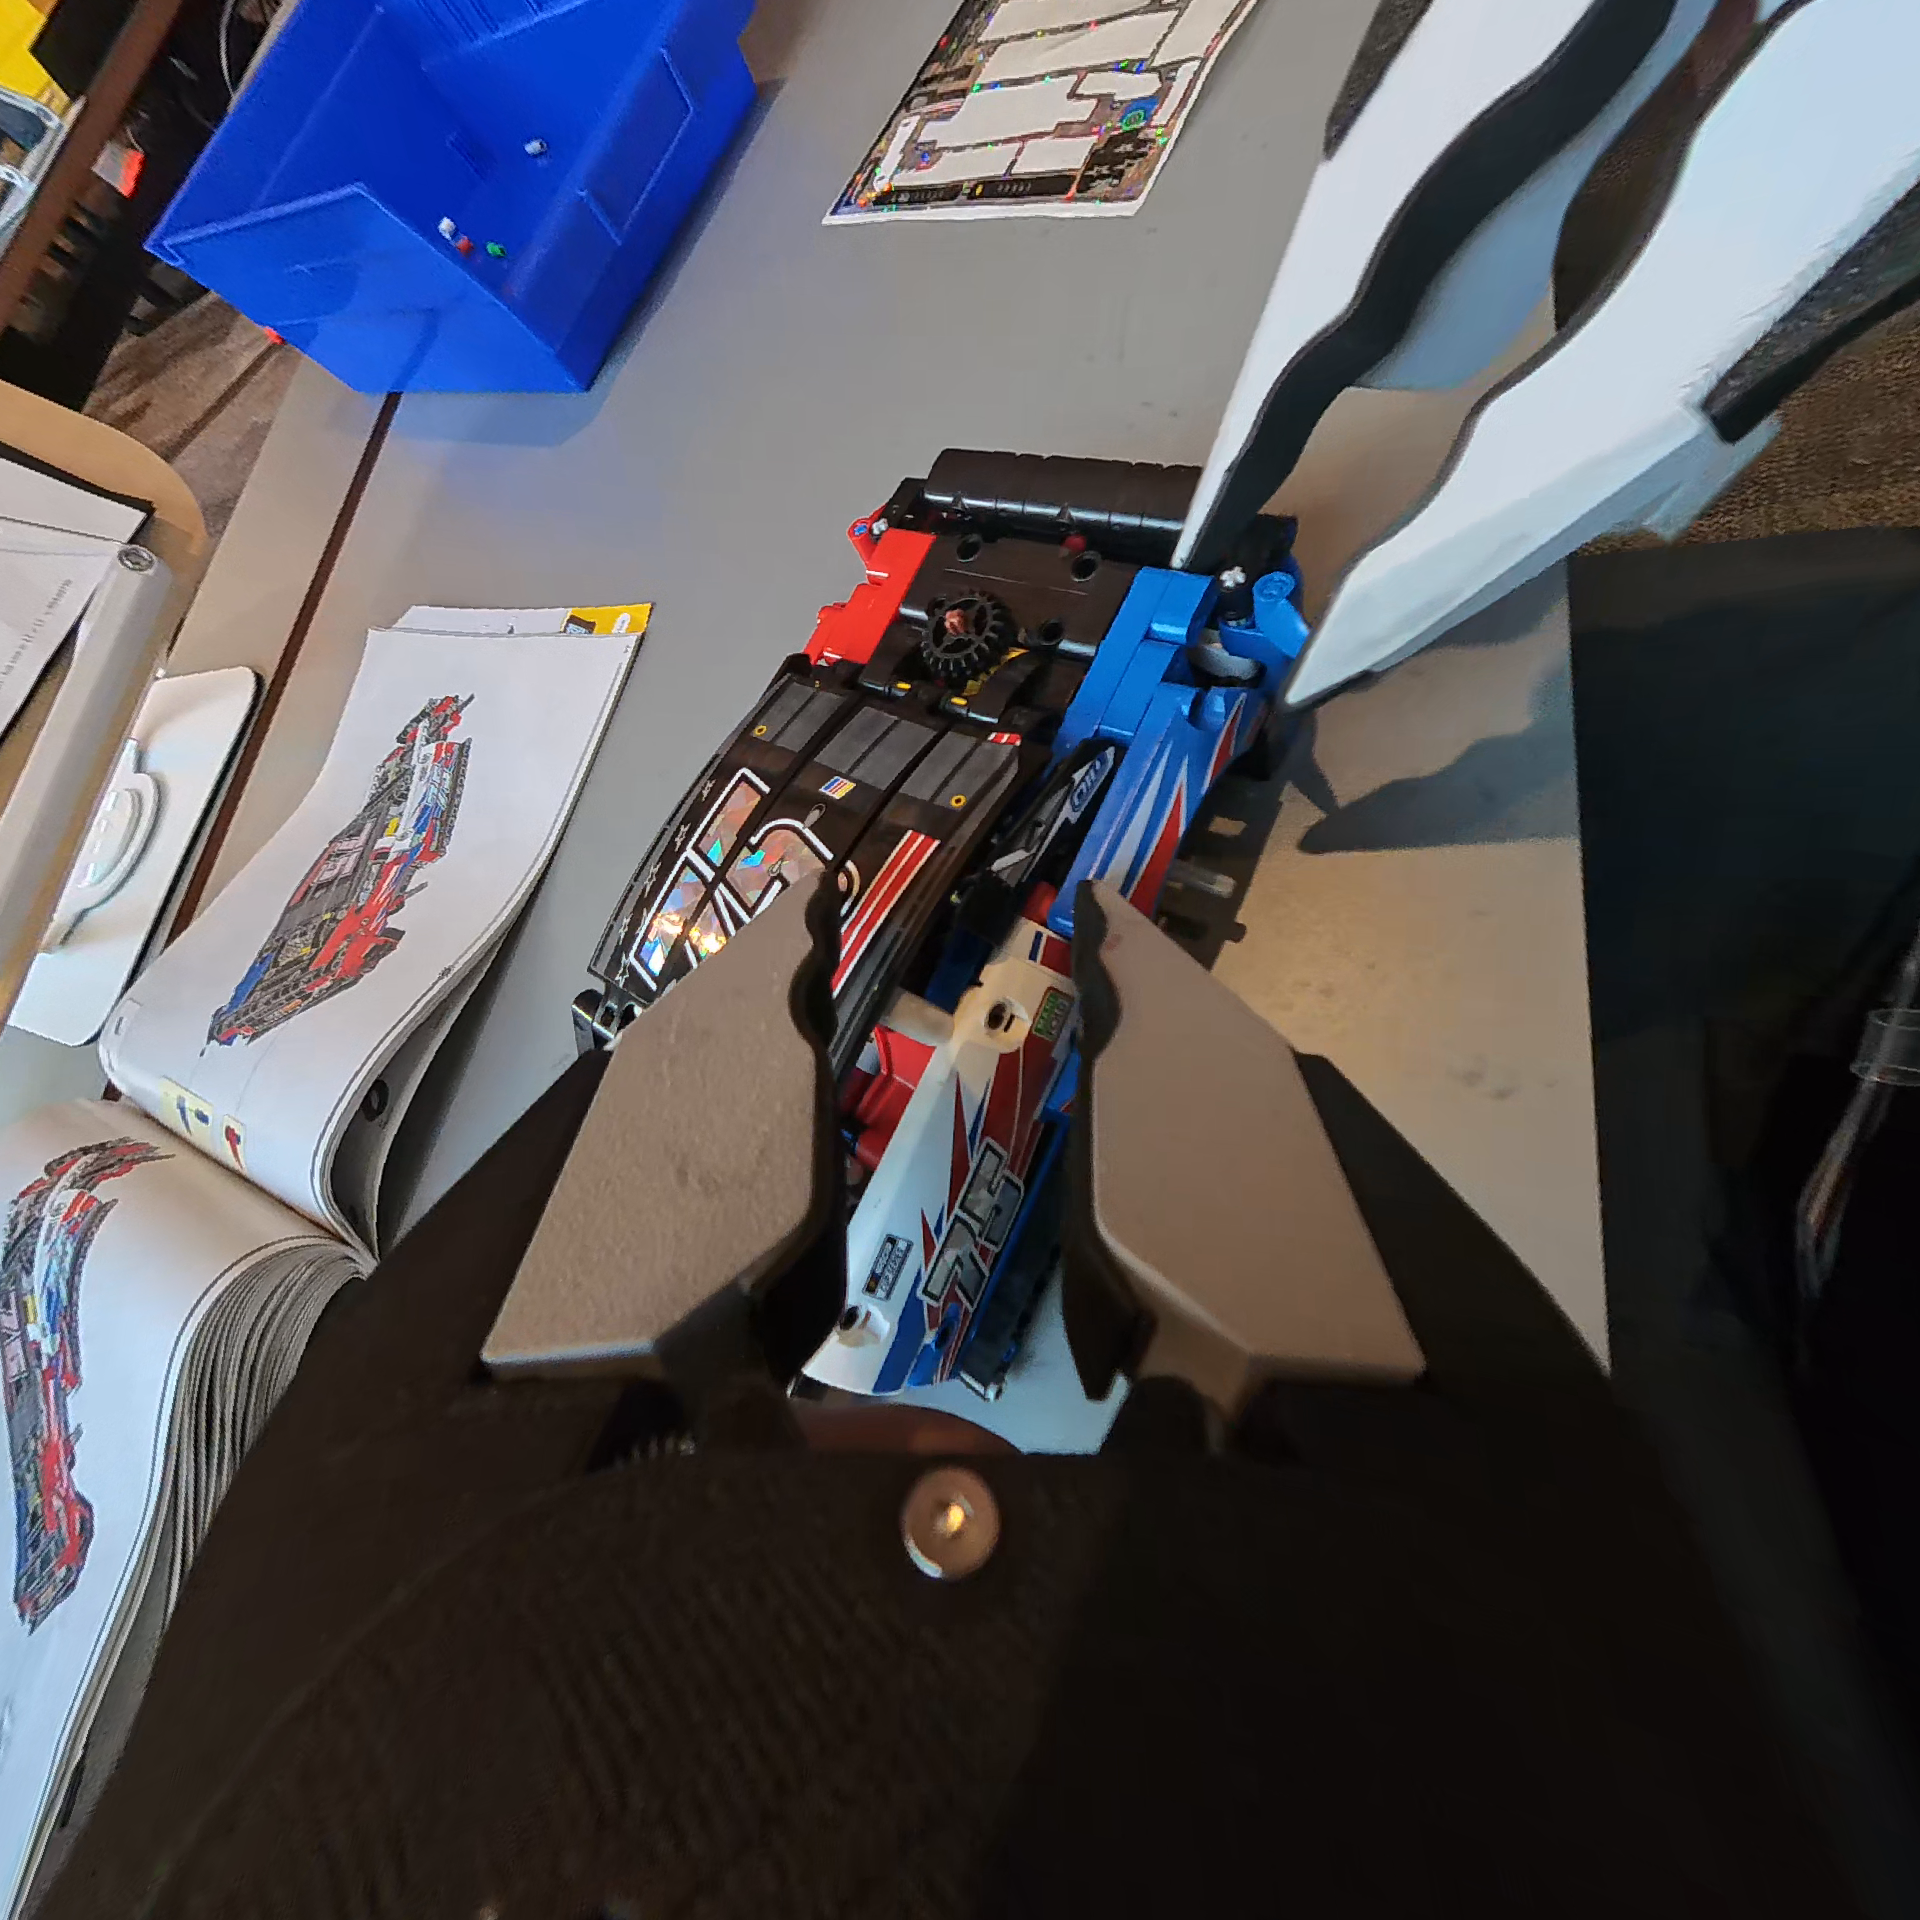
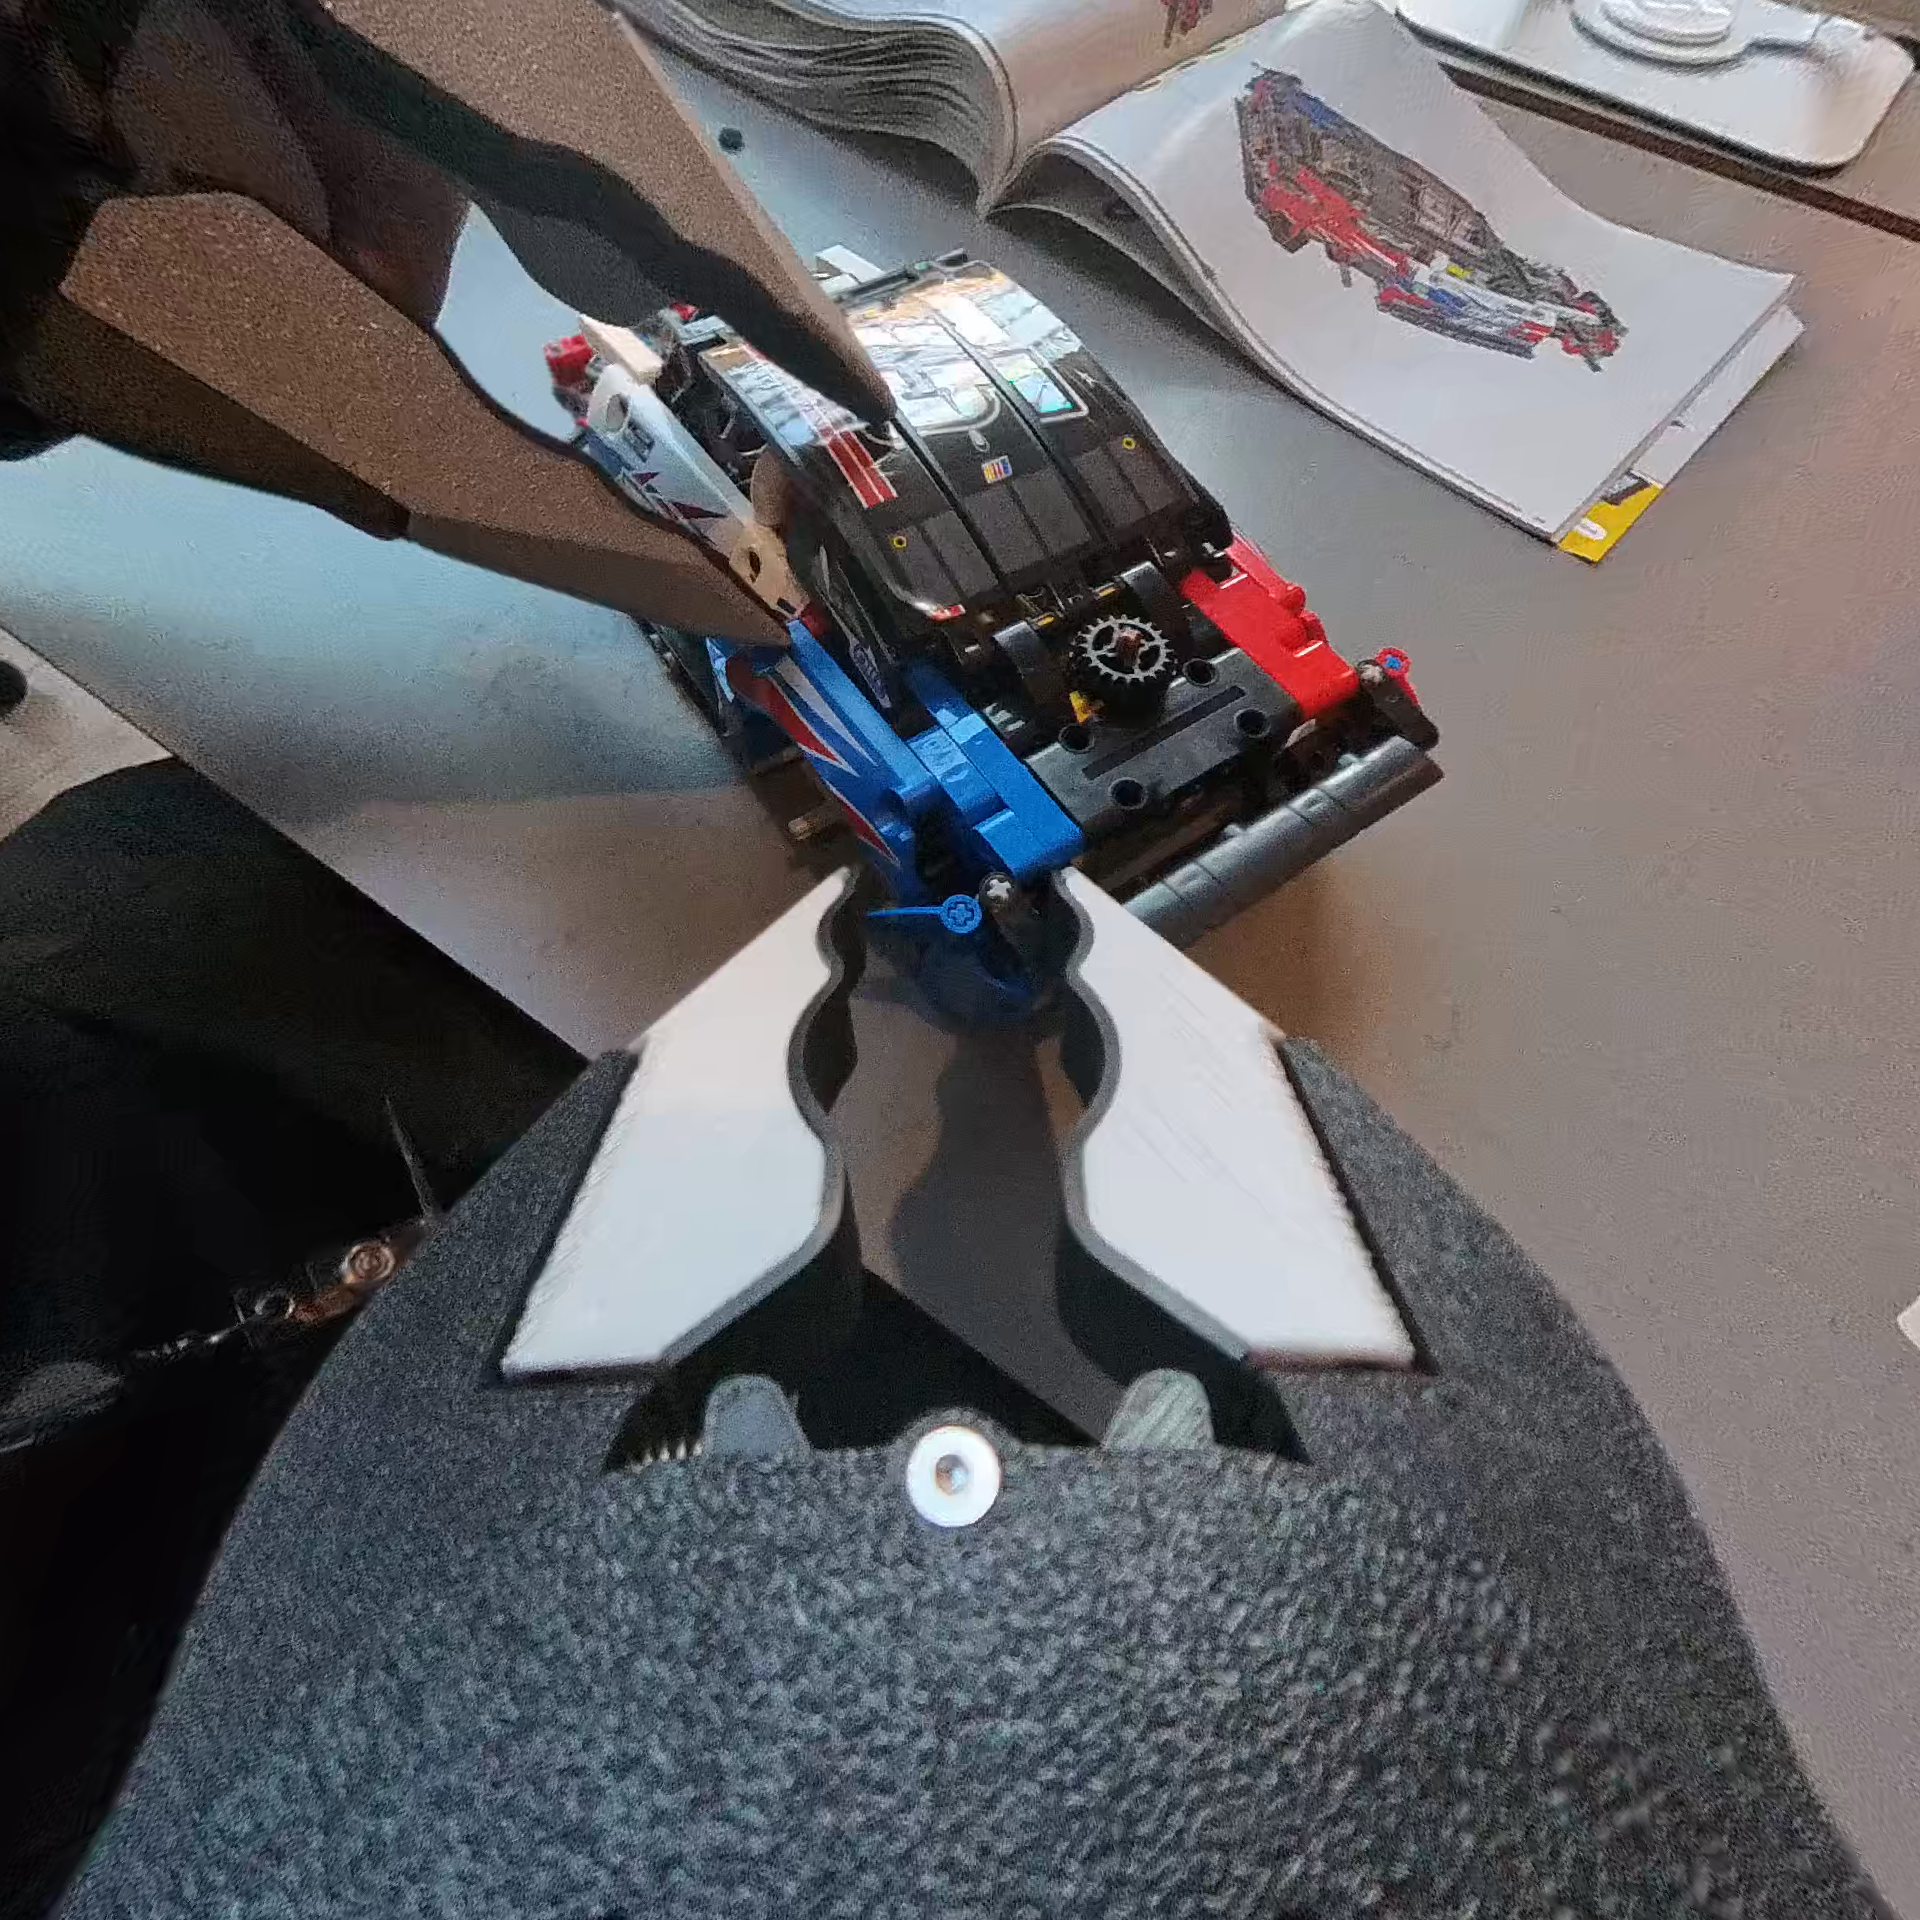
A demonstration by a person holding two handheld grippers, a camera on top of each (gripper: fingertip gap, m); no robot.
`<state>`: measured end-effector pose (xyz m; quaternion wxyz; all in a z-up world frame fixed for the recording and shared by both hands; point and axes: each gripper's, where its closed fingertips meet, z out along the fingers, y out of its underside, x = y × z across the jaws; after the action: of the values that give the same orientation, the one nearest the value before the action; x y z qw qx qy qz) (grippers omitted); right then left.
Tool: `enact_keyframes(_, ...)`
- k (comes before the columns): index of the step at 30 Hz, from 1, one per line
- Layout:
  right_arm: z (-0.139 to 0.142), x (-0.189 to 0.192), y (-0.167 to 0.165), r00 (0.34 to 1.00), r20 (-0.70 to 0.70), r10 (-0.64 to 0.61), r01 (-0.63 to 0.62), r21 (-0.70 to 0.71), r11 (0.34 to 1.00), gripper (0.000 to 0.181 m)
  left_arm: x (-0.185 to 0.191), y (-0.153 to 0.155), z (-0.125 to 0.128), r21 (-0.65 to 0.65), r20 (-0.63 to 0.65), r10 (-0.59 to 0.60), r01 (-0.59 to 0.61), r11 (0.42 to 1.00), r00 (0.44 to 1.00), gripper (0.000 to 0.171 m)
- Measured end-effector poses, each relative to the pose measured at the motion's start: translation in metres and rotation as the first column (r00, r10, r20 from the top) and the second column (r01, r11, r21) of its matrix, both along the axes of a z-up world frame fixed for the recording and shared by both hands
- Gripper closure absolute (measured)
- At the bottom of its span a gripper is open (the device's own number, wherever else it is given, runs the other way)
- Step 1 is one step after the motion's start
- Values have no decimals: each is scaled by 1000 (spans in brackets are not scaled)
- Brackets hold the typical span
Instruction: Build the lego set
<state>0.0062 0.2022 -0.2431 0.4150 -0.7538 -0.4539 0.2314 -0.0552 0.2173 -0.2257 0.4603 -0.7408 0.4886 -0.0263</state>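
Right hand-held gripper [image 2: 956,894] stands part-open at the lego car's [image 2: 1029,582] blue rear corner on the counter [image 2: 1558,935], apparently gripping nothing. Farther along, the left hand-held gripper [image 1: 956,914] straddles the car's white side panel, jaws apart; contact is unclear.

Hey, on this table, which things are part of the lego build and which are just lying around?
Part of the job:
- lego car
- open instruction booklet
- blue bin with loose pieces
- left gripper, jaws astride the car
- right gripper, jaws at its blue corner

Just lying about:
- printed sheet
- white tray
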Motion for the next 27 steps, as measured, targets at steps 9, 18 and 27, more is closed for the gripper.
enact_keyframes(9,-1,3,-3,992,61,108,-109,6,994,145,0,-1,0,2,-15,15,-15,1000,1000,130)
enact_keyframes(18,-5,7,-7,945,206,255,-243,-83,966,151,0,-1,1,0,-21,20,-20,1000,1000,131)
enact_keyframes(27,-8,15,-3,789,383,480,-495,-64,866,165,-3,0,2,8,-31,26,-26,1000,999,134)
